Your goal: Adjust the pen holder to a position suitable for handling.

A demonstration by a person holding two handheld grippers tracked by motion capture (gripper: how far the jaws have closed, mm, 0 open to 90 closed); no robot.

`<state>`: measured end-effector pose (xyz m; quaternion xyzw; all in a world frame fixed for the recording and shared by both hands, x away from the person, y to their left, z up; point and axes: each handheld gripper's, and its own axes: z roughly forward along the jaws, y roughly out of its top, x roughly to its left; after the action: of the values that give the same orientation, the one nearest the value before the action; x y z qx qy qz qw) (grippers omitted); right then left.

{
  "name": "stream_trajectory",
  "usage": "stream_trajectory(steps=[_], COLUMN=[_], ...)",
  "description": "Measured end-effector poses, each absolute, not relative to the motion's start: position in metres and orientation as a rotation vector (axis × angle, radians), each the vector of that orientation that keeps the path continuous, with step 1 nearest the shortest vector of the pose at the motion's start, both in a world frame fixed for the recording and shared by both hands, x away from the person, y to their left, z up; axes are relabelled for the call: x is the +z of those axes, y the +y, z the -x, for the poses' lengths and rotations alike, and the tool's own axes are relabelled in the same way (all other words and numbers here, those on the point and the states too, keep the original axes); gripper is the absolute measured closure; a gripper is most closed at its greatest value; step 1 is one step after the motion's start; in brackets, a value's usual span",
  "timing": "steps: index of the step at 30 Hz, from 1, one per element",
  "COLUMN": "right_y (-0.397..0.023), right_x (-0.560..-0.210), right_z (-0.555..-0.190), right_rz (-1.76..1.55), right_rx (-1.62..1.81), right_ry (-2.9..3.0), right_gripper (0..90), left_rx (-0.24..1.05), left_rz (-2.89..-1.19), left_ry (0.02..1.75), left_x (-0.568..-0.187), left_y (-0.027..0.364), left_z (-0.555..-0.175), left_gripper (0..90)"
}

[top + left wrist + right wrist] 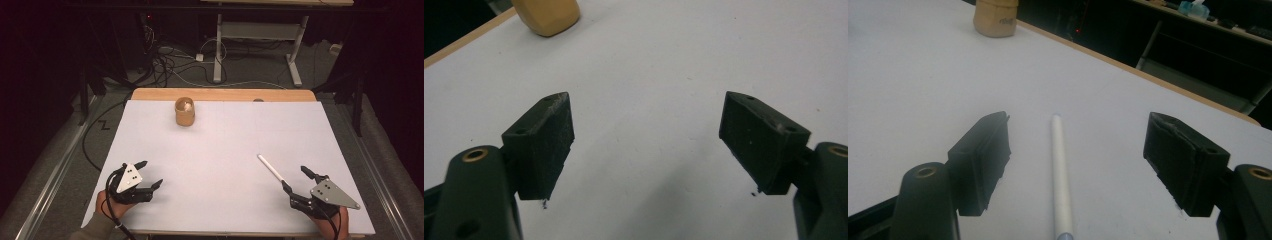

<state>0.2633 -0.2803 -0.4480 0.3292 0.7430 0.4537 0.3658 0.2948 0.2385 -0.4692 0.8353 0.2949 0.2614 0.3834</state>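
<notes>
A white pen [270,169] lies on the white table cover [220,145] at the front right, pointing away to the left. My right gripper [293,176] stands open just behind the pen's near end. In the right gripper view the pen [1060,175] runs up between the two black jaws, and the right gripper [1078,135] has both pads well apart from it. A tan wooden cup [184,111] stands upright near the far edge, left of centre. My left gripper [151,173] rests open at the front left, with nothing but bare cover between its jaws [646,145].
The cup [546,15] shows at the top left of the left gripper view, and the cup [995,17] stands far off in the right gripper view. A wooden table edge [225,94] runs behind the cover. Cables and a desk frame [260,45] are on the floor beyond.
</notes>
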Motion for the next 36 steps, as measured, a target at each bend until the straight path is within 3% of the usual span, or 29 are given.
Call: stream_trajectory(steps=[13,22,36], right_y=[-0.272,-0.272,-0.268], right_x=[-0.452,-0.455,-0.458], right_z=[-0.265,-0.267,-0.268], right_rz=[-0.804,-0.801,-0.796], right_rx=[1.122,1.113,1.106], right_ry=[1.965,1.990,2.016], right_gripper=[26.9,27.1,26.8], left_rx=[0.646,0.585,0.587], left_rz=[-2.171,-2.249,-2.144], left_ry=[0.723,0.705,0.764], left_x=[-0.469,-0.463,-0.442], left_y=[0.238,0.233,0.228], left_z=[-0.295,-0.316,-0.368], left_gripper=[21.9,22.0,22.6])
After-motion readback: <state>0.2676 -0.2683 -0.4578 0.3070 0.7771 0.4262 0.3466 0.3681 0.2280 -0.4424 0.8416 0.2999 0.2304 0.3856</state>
